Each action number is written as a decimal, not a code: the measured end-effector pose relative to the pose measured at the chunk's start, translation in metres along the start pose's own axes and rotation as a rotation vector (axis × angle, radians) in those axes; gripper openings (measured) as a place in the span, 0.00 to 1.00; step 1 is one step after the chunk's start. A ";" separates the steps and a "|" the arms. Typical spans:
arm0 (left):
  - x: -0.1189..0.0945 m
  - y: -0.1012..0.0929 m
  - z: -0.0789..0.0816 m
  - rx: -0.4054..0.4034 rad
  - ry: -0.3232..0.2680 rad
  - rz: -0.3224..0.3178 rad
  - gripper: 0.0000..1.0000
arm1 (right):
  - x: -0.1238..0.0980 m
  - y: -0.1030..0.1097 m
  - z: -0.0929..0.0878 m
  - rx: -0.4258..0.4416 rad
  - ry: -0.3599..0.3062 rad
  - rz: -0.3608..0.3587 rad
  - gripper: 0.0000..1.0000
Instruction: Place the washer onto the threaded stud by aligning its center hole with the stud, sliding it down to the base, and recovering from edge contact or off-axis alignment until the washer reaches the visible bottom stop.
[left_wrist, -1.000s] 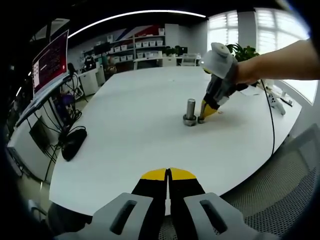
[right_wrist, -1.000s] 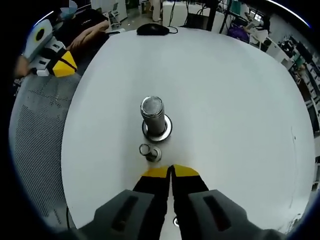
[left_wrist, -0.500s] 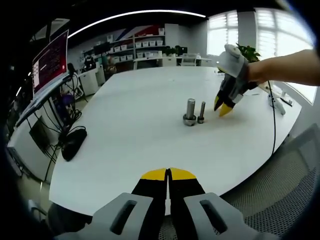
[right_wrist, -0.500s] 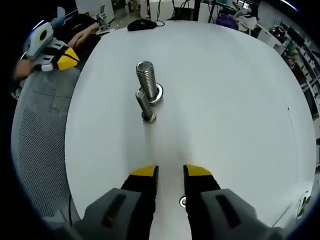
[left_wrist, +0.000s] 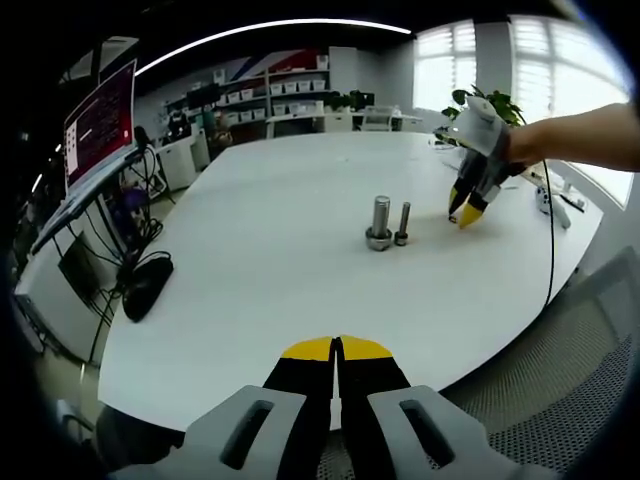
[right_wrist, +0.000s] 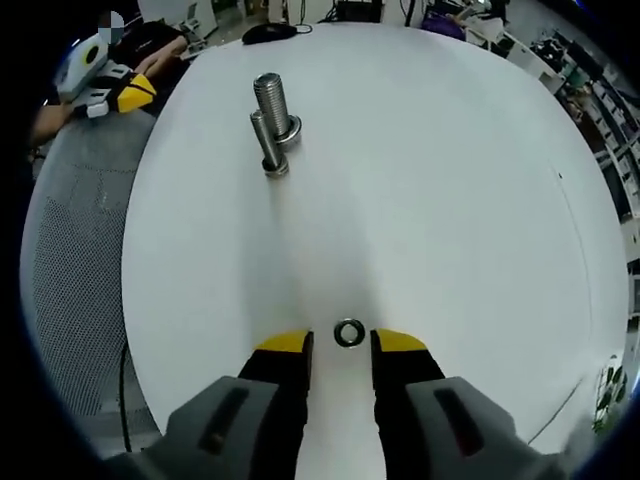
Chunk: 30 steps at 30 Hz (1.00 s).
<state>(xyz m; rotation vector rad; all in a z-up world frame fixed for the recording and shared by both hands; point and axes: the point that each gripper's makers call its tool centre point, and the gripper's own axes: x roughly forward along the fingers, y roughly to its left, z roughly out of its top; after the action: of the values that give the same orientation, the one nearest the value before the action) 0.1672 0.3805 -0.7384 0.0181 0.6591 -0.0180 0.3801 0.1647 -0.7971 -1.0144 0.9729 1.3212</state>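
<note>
Right, washer (right_wrist: 348, 333) lies flat on table (right_wrist: 450, 200), between tips of released right claw (right_wrist: 341, 342), well apart from stud (right_wrist: 268, 100). Small, thin, stiff steel, prob slippery: pinch by outer rim. Left claw (left_wrist: 337, 347) clenched, empty.

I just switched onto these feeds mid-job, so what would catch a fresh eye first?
Two upright bolts, the thick stud and a thinner bolt beside it, stand alone on the white table. In the right gripper view, a small washer lies flat on the table between the open right gripper tips. The left gripper is shut at the table's near edge.
</note>
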 end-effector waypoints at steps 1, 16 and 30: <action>0.000 0.000 0.000 0.000 0.001 0.000 0.00 | 0.000 0.001 0.002 0.005 -0.014 0.005 0.25; 0.000 0.000 -0.001 -0.001 0.004 0.002 0.00 | 0.001 0.001 0.004 -0.036 -0.009 0.007 0.14; 0.000 0.000 0.000 -0.001 0.000 0.001 0.00 | -0.011 0.017 0.043 0.073 -0.178 0.024 0.14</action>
<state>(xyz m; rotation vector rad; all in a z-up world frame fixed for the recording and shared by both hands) 0.1672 0.3806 -0.7384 0.0171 0.6591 -0.0164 0.3625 0.2024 -0.7747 -0.8167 0.8940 1.3611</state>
